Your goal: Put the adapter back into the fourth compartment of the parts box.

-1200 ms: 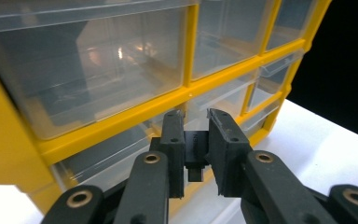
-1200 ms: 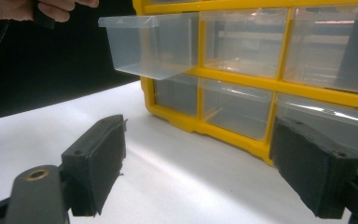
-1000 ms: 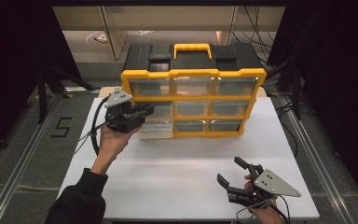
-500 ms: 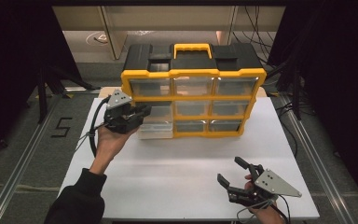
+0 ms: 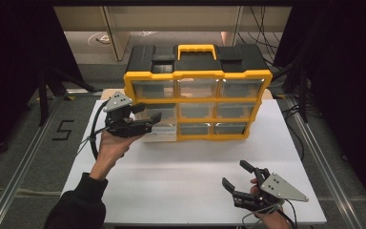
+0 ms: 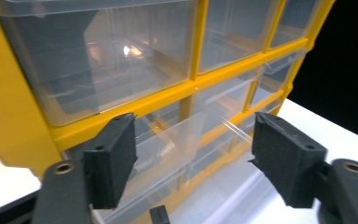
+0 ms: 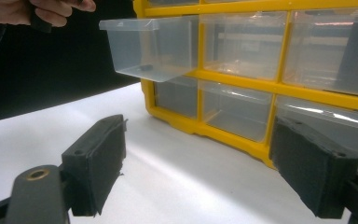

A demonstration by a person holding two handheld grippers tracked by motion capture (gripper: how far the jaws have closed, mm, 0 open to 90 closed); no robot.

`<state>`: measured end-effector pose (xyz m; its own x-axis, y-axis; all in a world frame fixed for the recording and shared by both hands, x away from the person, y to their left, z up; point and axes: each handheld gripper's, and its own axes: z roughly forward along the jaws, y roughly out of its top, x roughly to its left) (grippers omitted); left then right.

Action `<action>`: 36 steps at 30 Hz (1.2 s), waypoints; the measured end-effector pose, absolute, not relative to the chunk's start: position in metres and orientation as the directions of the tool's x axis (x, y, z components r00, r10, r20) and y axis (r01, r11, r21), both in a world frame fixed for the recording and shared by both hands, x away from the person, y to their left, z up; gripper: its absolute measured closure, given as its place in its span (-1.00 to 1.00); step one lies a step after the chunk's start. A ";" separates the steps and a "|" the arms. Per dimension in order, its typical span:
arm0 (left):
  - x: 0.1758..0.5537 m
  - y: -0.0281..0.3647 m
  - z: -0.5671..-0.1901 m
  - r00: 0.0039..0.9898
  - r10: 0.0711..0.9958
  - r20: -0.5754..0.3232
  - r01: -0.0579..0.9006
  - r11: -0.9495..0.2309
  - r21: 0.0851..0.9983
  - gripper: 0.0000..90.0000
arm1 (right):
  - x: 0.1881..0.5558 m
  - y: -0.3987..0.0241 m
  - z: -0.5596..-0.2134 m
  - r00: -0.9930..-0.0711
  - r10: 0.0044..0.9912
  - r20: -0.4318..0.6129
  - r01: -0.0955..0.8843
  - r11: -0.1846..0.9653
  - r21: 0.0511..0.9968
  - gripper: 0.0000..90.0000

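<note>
The left gripper (image 5: 153,120) has just been opening, and its black jaws now stand spread on either side of the clear plastic drawer (image 7: 151,46) in the left column of the middle row, pads off its walls; the drawer sits pulled partway out of the yellow-framed, black-topped organiser cabinet (image 5: 198,76), directly ahead of and between those jaws; in the left gripper view its thin front edge (image 6: 235,128) runs across the gap between the pads (image 6: 114,161). I read this as a release: the pull looks finished and the drawer stands open on its own, with a small dark item lying on its floor, too small to identify. Beyond the jaws the cabinet's yellow dividers and the neighbouring closed drawers crowd close, so the free way out is backward, toward the person's hand (image 5: 109,148), over bare white tabletop (image 5: 171,191). The right gripper (image 5: 238,179), held well apart near the table's near edge, also has its jaws spread on nothing; open table lies between it and the cabinet front.
</note>
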<state>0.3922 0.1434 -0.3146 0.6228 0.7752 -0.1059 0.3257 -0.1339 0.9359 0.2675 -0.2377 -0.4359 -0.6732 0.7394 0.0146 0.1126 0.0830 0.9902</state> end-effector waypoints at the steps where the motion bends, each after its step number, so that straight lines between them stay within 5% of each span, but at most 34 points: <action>1: 0.391 0.143 -0.315 0.632 0.767 -0.111 0.318 -0.126 0.940 -0.47 | 0.268 -0.238 -0.436 -0.673 0.740 0.016 0.114 0.082 0.990 -0.56; 18: 0.379 0.140 -0.314 0.669 0.728 -0.150 0.290 -0.070 0.954 -0.68 | 0.268 -0.237 -0.436 -0.674 0.739 0.014 0.113 0.085 0.990 -0.56; 36: 0.358 0.123 -0.317 0.735 0.662 -0.148 0.266 -0.080 0.961 -0.66 | 0.268 -0.237 -0.437 -0.673 0.739 0.017 0.119 0.086 0.989 -0.56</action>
